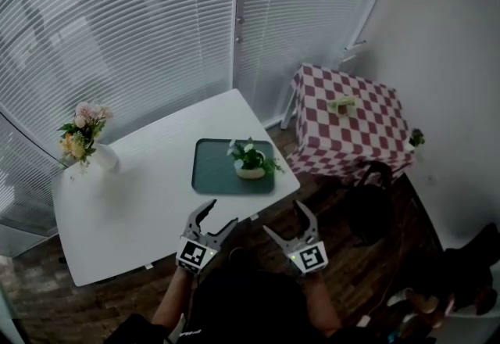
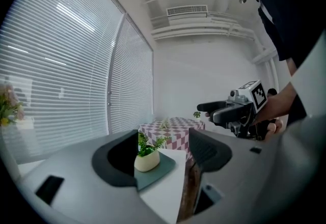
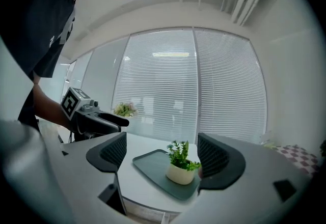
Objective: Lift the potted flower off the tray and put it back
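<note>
Tray (image 1: 215, 169) on white table (image 1: 141, 202), blinds (image 1: 141, 22) behind

Finger pads (image 3: 213, 154): dark, matt, ribbed, rubber-like. Tray (image 3: 150, 162) seen between them: dark green, smooth, matt, plastic look. Pot (image 3: 178, 173) nearer the right-hand finger: cream, smooth, ceramic look. Table (image 1: 148, 202): white, smooth, faint sheen. Tablecloth (image 1: 351, 131): checked cloth.

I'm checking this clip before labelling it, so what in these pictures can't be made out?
Head view: the pale item on the checkered table is too small to identify.
Left gripper view: the left part of the tray is behind a jaw; the bouquet is cut off by the left edge.
Right gripper view: the right corner of the tray is behind a jaw.
</note>
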{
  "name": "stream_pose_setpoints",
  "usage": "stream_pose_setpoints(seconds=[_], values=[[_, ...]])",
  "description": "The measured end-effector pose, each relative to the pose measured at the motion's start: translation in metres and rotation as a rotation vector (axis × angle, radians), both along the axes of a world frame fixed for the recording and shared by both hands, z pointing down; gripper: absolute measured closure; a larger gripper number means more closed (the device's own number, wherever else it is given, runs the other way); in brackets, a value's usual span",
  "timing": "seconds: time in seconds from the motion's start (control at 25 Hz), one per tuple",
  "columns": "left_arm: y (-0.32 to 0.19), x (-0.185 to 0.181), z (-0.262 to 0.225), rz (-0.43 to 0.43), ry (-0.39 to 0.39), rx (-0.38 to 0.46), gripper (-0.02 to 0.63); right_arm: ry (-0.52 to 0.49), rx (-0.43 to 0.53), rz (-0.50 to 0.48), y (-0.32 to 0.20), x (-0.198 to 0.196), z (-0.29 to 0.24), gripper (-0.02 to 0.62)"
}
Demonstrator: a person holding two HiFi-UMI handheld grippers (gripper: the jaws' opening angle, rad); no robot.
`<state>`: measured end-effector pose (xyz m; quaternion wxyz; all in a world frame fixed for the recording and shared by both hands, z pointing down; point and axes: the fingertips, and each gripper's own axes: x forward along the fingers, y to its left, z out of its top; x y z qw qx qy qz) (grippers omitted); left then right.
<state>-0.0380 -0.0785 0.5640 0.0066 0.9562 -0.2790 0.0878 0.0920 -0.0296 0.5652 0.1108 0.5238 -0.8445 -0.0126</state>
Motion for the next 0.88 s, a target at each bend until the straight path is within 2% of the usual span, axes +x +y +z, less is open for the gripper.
stream_pose_setpoints(seconds=[0.16, 0.36, 0.48, 0.52, 0.56, 0.6, 0.68, 0.72, 0.76, 0.88], values=[[0.010, 0.006, -0.007, -0.016, 0.016, 0.010, 0.304, 0.029, 0.000, -0.019, 0.011, 0.002, 0.002, 0.193], [0.028, 0.013, -0.008, -0.029, 0.020, -0.001, 0.305, -0.025, 0.041, -0.026, 0.016, 0.003, -0.007, 0.195], [0.037, 0.014, -0.008, -0.032, 0.008, 0.013, 0.308, -0.022, 0.050, -0.041, 0.018, 0.003, -0.011, 0.195], [0.038, 0.013, -0.010, -0.045, 0.018, 0.021, 0.338, -0.021, 0.062, -0.045, 0.018, 0.002, -0.015, 0.198], [0.039, 0.011, -0.012, -0.066, 0.030, 0.029, 0.430, -0.014, 0.081, -0.042, 0.019, 0.002, -0.019, 0.207], [0.038, 0.008, -0.014, -0.086, 0.040, 0.034, 0.499, 0.001, 0.104, -0.033, 0.020, 0.004, -0.022, 0.236], [0.038, 0.005, -0.018, -0.105, 0.051, 0.043, 0.571, 0.039, 0.145, -0.004, 0.022, 0.010, -0.025, 0.481], [0.039, 0.005, -0.021, -0.108, 0.055, 0.050, 0.584, 0.040, 0.153, 0.008, 0.023, 0.013, -0.026, 0.553], [0.040, 0.004, -0.023, -0.112, 0.057, 0.064, 0.592, 0.016, 0.149, 0.020, 0.023, 0.015, -0.027, 0.584], [0.042, 0.002, -0.030, -0.130, 0.043, 0.123, 0.600, -0.079, 0.142, 0.050, 0.025, 0.020, -0.032, 0.591]])
